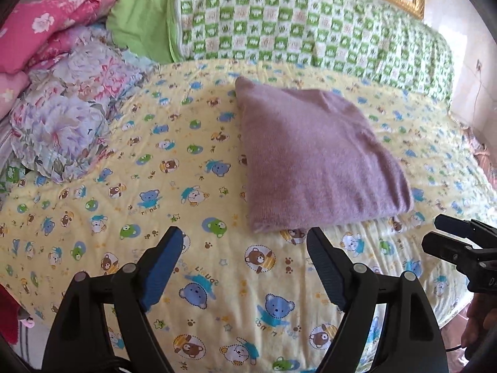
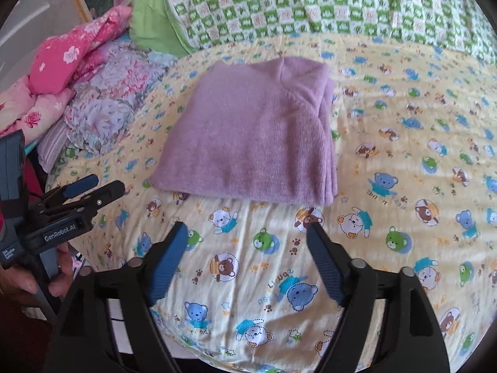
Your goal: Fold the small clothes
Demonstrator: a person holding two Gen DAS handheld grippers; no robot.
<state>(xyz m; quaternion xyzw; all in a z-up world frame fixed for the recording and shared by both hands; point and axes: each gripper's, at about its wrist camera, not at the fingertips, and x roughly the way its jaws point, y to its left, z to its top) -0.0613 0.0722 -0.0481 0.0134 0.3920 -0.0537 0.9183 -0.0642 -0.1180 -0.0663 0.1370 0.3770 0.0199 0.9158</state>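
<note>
In the left wrist view, the left gripper (image 1: pixel 245 242) hangs over the yellow bear-print bedsheet (image 1: pixel 198 261) with its jaws spread wide and nothing between them; the purple knit garment (image 1: pixel 313 158) lies just beyond the fingertips, folded into a compact rectangle, flat on the sheet and untouched. The right gripper (image 1: pixel 435 233) shows at the right edge, clear of the cloth. A heap of floral quilts (image 1: pixel 62 93) sits far left, a green checked blanket (image 1: pixel 310 25) behind. In the right wrist view, the right gripper (image 2: pixel 247 231) is likewise wide and empty, short of the garment's (image 2: pixel 254 130) near edge, whose layered folds stack along its right side. The left gripper (image 2: pixel 93 186), held in a hand (image 2: pixel 40 279), stands off to the left. The fold looks finished and released; the next move probably calls for setting this piece aside or fetching another, though no other small garment is plainly visible.
</note>
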